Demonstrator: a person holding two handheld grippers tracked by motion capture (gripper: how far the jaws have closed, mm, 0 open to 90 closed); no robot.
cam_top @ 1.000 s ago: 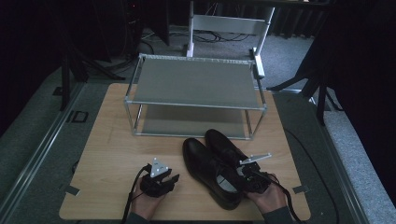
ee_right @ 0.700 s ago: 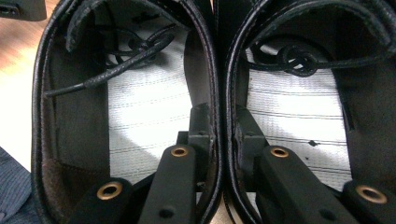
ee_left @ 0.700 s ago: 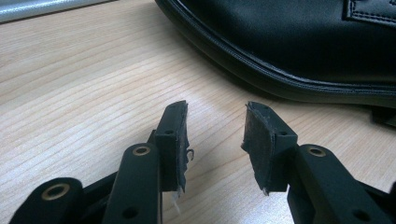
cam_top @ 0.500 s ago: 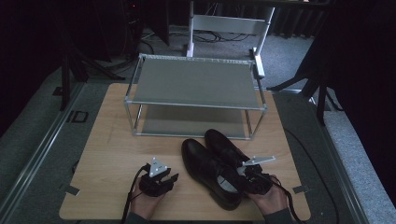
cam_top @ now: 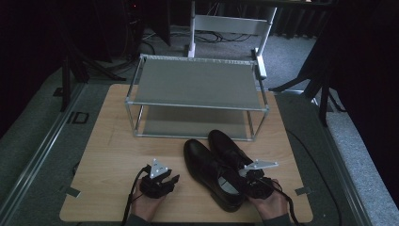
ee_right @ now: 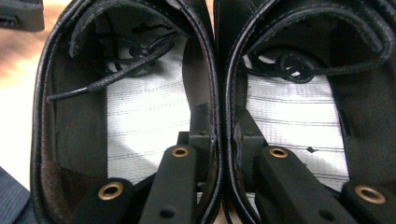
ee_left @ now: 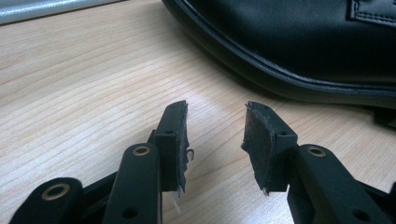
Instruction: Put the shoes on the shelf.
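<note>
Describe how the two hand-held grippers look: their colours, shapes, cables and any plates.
Both grippers are black. The left gripper and the right gripper each carry a light grey three-cornered plate on top, and a black cable trails from each toward the person. Up close, the jaws are flat black bars with brass-coloured rivets and worn, frayed black pads.

Wooden table top (cam_top: 108, 155), light wood with visible grain, pale tape tabs at its near corners. Carries: one metal two-tier rack (cam_top: 197, 84) (grey shelves, slim silver legs) at the far middle; one pair of black leather lace-up shoes (cam_top: 221, 165) lying side by side and touching, just in front of the rack, right of centre, toes pointing toward the rack.
</note>
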